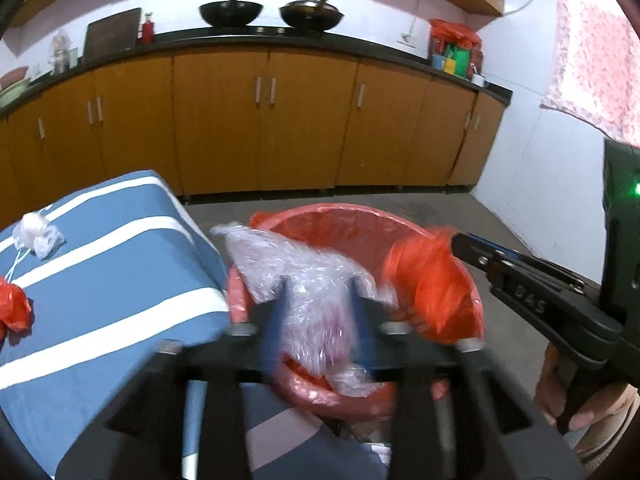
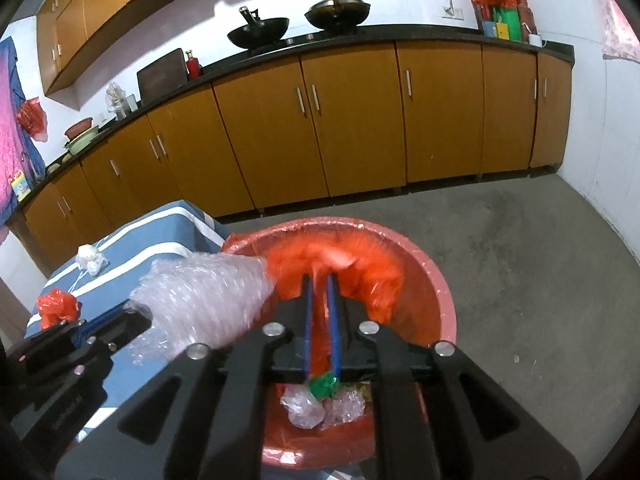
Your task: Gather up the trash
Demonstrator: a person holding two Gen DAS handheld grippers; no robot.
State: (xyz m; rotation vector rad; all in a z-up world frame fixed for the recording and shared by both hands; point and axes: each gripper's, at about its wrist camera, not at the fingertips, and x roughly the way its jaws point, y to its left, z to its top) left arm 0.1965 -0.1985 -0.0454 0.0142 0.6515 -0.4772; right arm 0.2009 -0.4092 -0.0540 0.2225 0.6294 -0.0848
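Crinkled clear bubble wrap, blurred

Striped blue table holds white wad and red bag.

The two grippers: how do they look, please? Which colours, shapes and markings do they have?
Both the left gripper and the right gripper are black, angular frames with cut-out openings, silver round bolts and two thin blue fingers. Seen from the left, the right one bears raised letters "DAS" and a dark body with a green light. A bare hand grips its handle.
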